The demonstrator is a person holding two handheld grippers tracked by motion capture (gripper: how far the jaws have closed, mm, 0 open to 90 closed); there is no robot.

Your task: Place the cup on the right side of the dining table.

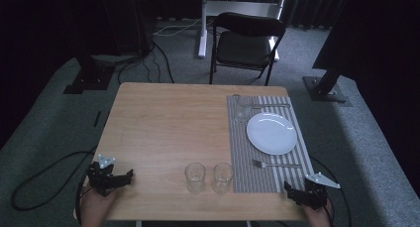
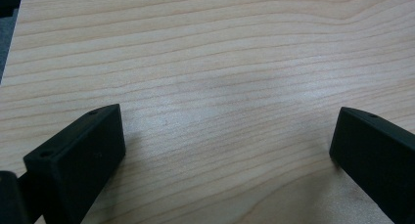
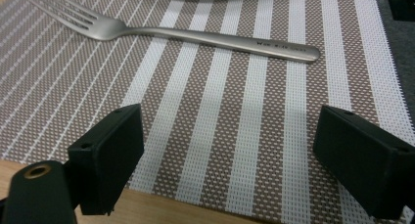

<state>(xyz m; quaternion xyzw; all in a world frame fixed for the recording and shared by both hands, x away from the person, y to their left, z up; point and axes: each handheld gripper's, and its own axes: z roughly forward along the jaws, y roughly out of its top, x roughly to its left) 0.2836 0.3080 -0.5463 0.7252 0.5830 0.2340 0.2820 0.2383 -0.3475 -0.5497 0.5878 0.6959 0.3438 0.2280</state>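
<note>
A striped placemat (image 1: 287, 173) covers the right side of the wooden table (image 1: 163, 128). On it lie a white plate (image 1: 271, 133), a fork (image 1: 275, 164) near the front, a knife (image 1: 270, 106) at the back and a clear glass (image 1: 242, 109) at the back left corner. Two more clear glasses (image 1: 195, 177) (image 1: 223, 177) stand side by side on the wood, left of the mat. My left gripper (image 1: 130, 176) is open over bare wood (image 2: 220, 106) at the front left. My right gripper (image 1: 288, 189) is open over the mat's front edge (image 3: 220, 150), with the fork (image 3: 195, 34) lying just beyond its jaws.
A black folding chair (image 1: 246, 46) stands beyond the table's far edge. Cables (image 1: 44, 182) run over the grey carpet on the left, and dark stand bases (image 1: 324, 85) sit at either side. The table's middle and left are bare wood.
</note>
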